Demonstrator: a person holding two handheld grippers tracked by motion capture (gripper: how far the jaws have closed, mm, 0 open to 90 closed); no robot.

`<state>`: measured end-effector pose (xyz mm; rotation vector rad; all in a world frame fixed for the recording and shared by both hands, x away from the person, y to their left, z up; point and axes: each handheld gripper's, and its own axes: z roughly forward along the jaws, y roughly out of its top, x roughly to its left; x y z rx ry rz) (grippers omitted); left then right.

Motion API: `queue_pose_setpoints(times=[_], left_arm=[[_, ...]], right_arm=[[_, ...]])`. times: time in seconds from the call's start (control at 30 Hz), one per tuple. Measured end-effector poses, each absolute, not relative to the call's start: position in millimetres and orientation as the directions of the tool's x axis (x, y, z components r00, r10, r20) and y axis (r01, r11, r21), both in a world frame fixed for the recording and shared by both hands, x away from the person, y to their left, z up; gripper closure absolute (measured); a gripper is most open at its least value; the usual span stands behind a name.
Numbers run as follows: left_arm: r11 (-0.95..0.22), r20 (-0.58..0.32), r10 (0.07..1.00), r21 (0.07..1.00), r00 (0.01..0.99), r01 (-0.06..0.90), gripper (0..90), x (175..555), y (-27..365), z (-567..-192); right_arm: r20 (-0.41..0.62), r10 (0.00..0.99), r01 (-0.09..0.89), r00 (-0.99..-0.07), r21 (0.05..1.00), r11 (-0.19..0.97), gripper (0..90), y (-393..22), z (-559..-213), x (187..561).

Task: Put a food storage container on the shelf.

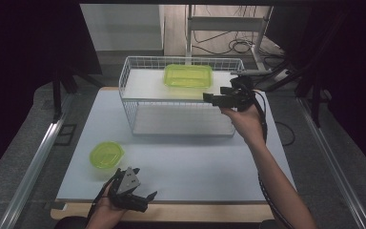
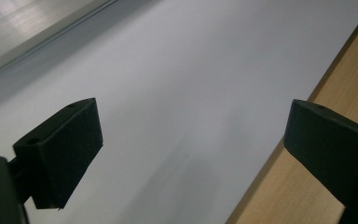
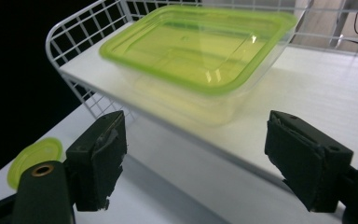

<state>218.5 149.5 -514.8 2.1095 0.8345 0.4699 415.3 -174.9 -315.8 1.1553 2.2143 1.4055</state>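
Your right gripper (image 1: 208, 98) is hanging off the rack's (image 1: 129, 76) front edge, fingers spread wide and empty; the rectangular container (image 1: 188, 75) is sitting squarely on the top shelf, apparently just placed; your left gripper (image 1: 148, 195) is idling wide open over the surface (image 1: 195, 162).

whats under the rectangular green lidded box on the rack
The rectangular box sits on the wire rack's white top shelf. The patch of shelf directly beneath it is covered.

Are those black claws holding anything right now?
No. Both the right gripper and left gripper have open, empty jaws; the green-lidded container sits free on the shelf.
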Motion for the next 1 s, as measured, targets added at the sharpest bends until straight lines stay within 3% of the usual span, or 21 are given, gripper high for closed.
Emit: queue_pose_setpoints(times=[0.4,0.7,1.0], left_arm=[[-0.413,0.002,0.729,0.799,0.685,0.438,9.6,218,156,-507],[-0.404,0.01,0.74,0.806,0.672,0.433,8.5,219,160,-505],[-0.434,0.004,0.673,0.812,0.739,0.391,8.8,226,161,-515]], right_arm=[[0.114,0.696,0.428,-0.709,0.854,0.296,18.6,-176,-338,372],[0.053,0.675,0.385,-0.736,0.852,0.353,10.9,-186,-370,348],[0.009,0.682,0.352,-0.731,0.862,0.366,5.6,-204,-401,323]])
